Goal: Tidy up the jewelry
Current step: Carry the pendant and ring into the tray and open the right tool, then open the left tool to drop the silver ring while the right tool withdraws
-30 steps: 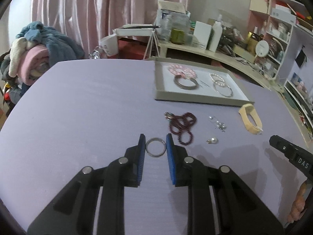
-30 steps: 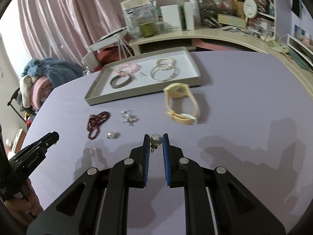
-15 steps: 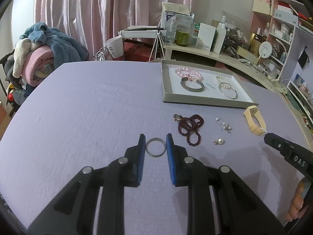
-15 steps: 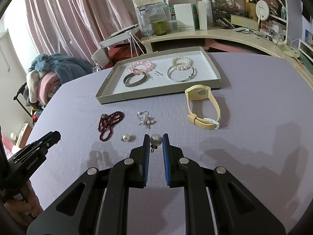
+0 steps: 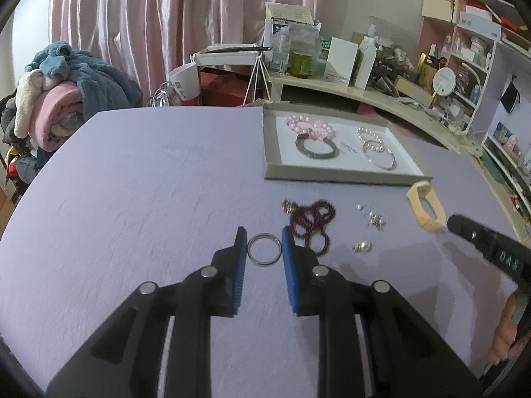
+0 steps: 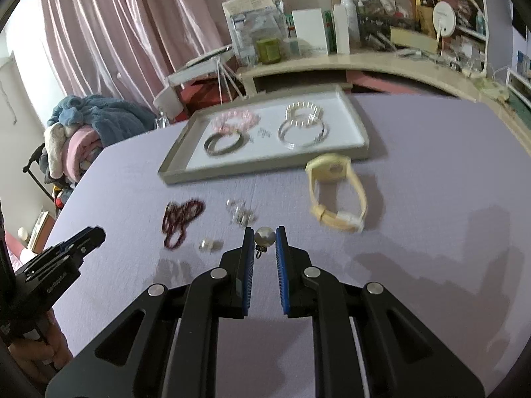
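My left gripper (image 5: 264,242) is shut on a silver ring (image 5: 264,264), its blue pads pressing the ring's two sides. My right gripper (image 6: 264,237) is shut on a pearl earring (image 6: 264,235) whose small hook hangs below the pads. Beyond both stands a grey tray (image 5: 332,174) (image 6: 186,175) holding a pink bead bracelet (image 5: 308,126), a dark bangle (image 5: 315,147), a pearl bracelet (image 5: 370,136) and a silver bangle (image 5: 380,157). Loose on the purple table lie a dark red bead bracelet (image 5: 312,220) (image 6: 181,215), silver earrings (image 5: 375,220) (image 6: 240,215), a second pearl earring (image 5: 363,247) (image 6: 209,244) and a yellow watch (image 5: 426,209) (image 6: 335,195).
A cluttered curved desk (image 5: 365,91) with bottles and boxes runs behind the table. Shelves (image 5: 474,49) stand at the right. A pile of blankets (image 5: 66,89) sits past the table's left edge. Pink curtains (image 5: 149,16) hang at the back.
Both grippers keep their hold on the ring and the pearl earring. The scene has drifted only slightly in both views, and the right view is now blurred. The table items have stayed put.
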Demonstrator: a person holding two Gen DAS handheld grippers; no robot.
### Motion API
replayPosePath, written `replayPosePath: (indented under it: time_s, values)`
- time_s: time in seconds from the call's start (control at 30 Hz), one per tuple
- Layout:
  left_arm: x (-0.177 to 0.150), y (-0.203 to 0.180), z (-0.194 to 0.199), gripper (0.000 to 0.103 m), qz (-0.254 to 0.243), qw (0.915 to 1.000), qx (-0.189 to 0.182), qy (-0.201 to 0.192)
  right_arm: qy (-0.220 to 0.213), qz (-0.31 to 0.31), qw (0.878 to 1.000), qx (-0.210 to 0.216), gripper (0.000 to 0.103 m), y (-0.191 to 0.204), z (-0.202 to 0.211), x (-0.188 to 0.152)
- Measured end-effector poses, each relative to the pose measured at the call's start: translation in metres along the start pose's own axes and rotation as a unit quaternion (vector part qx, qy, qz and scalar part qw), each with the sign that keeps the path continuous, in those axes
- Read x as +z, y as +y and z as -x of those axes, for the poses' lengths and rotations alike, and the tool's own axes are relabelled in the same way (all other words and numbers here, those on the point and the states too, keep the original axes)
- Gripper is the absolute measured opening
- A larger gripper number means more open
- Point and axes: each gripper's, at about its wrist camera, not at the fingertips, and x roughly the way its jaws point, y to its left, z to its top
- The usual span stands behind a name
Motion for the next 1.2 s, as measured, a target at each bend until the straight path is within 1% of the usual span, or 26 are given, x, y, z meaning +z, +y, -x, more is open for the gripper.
replayPosePath:
  time_s: [0.1,0.13,0.3,0.37,0.47,0.63,0.83,0.97,1.0,1.03,1.1,1.2]
  values:
    - [0.014,-0.001,-0.001,0.021,0.005,0.9999,-0.009,-0.006,-0.023,-0.001,1.000,-0.011,0.014,-0.008,0.002,0.024]
    - [0.021,-0.002,-0.001,0.021,0.007,0.9998,-0.014,-0.009,-0.033,0.000,0.999,-0.017,0.014,-0.011,0.001,0.036]
    - [0.057,-0.008,-0.005,0.021,0.002,0.9992,-0.031,-0.026,-0.048,0.008,0.998,-0.025,0.014,-0.012,-0.015,0.078]
    - [0.074,-0.012,-0.010,0.021,-0.004,0.9988,-0.038,-0.031,-0.042,0.014,0.999,-0.026,0.014,-0.010,-0.028,0.091]
    - [0.095,-0.016,-0.021,0.021,-0.009,0.9983,-0.047,-0.035,-0.021,0.023,0.999,-0.029,0.014,-0.005,-0.057,0.106]
    - [0.119,-0.022,-0.045,0.021,-0.012,0.9980,-0.055,-0.030,0.014,0.035,0.998,-0.043,0.014,0.000,-0.103,0.118]
    - [0.139,-0.027,-0.077,0.021,-0.019,0.9978,-0.060,-0.019,0.028,0.035,0.998,-0.053,0.014,-0.006,-0.132,0.133]
    - [0.145,-0.032,-0.096,0.021,-0.023,0.9977,-0.062,-0.011,0.039,0.025,0.998,-0.040,0.015,-0.014,-0.142,0.139]
    - [0.147,-0.034,-0.100,0.021,-0.024,0.9977,-0.063,-0.009,0.040,0.021,0.998,-0.038,0.021,-0.015,-0.142,0.139]
    - [0.147,-0.035,-0.102,0.021,-0.025,0.9976,-0.064,-0.007,0.039,0.015,0.998,-0.036,0.035,-0.018,-0.140,0.139]
    - [0.148,-0.037,-0.109,0.021,-0.026,0.9974,-0.067,-0.004,0.025,0.001,0.999,-0.035,0.051,-0.026,-0.129,0.135]
    - [0.147,-0.042,-0.117,0.021,-0.028,0.9970,-0.073,0.001,0.017,-0.019,0.999,-0.039,0.052,-0.039,-0.116,0.129]
